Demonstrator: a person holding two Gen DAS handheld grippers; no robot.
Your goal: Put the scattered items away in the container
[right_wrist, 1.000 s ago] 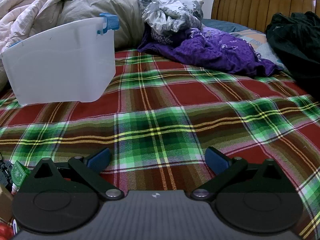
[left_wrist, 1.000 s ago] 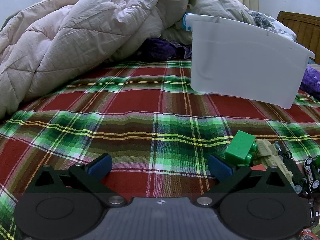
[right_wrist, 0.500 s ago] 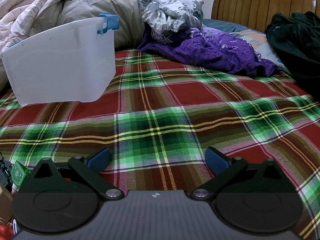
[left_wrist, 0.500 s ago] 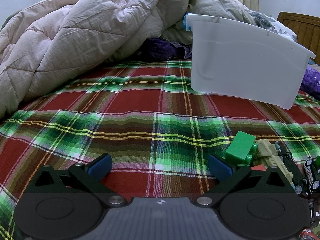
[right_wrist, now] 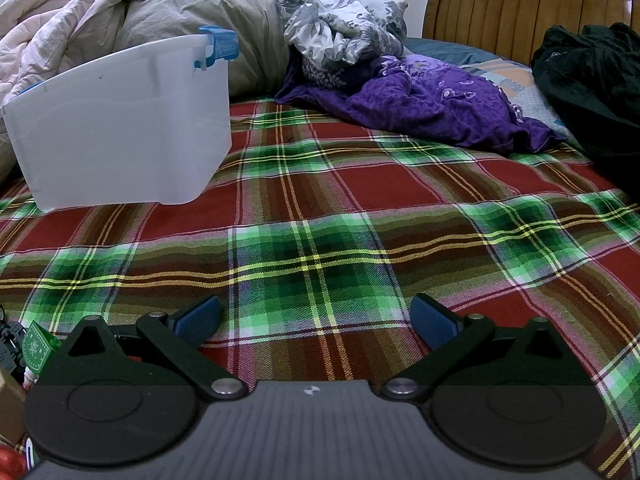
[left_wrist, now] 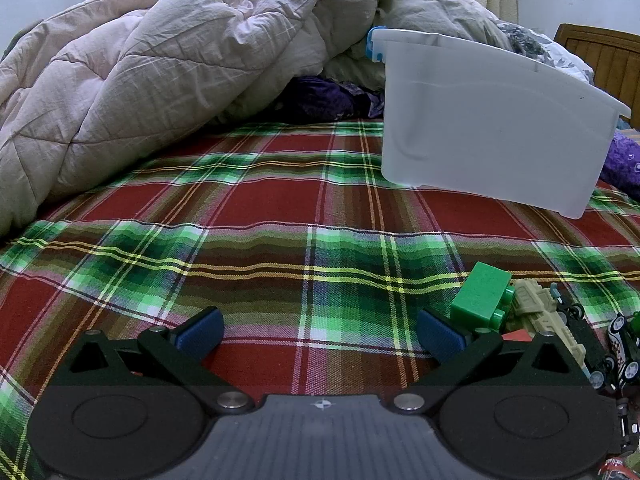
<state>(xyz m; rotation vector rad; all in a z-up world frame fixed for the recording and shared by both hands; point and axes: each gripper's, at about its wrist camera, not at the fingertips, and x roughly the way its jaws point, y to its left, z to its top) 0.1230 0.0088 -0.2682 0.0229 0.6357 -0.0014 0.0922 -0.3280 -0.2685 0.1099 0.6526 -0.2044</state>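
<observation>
A white translucent plastic bin (left_wrist: 492,136) with a blue latch stands on the plaid bedspread, far right in the left wrist view and far left in the right wrist view (right_wrist: 120,128). A green toy brick (left_wrist: 482,298), a tan toy vehicle (left_wrist: 540,316) and small toy cars (left_wrist: 620,344) lie just right of my left gripper (left_wrist: 320,332), which is open and empty. My right gripper (right_wrist: 316,320) is open and empty over bare bedspread. A green-patterned item (right_wrist: 38,346) and dark toys lie at its left edge.
A crumpled pink quilt (left_wrist: 160,60) fills the back left. Purple cloth (right_wrist: 432,108), grey floral bedding (right_wrist: 340,32) and a black garment (right_wrist: 592,88) lie by the wooden headboard (right_wrist: 520,4). Plaid bedspread (right_wrist: 320,220) lies between grippers and bin.
</observation>
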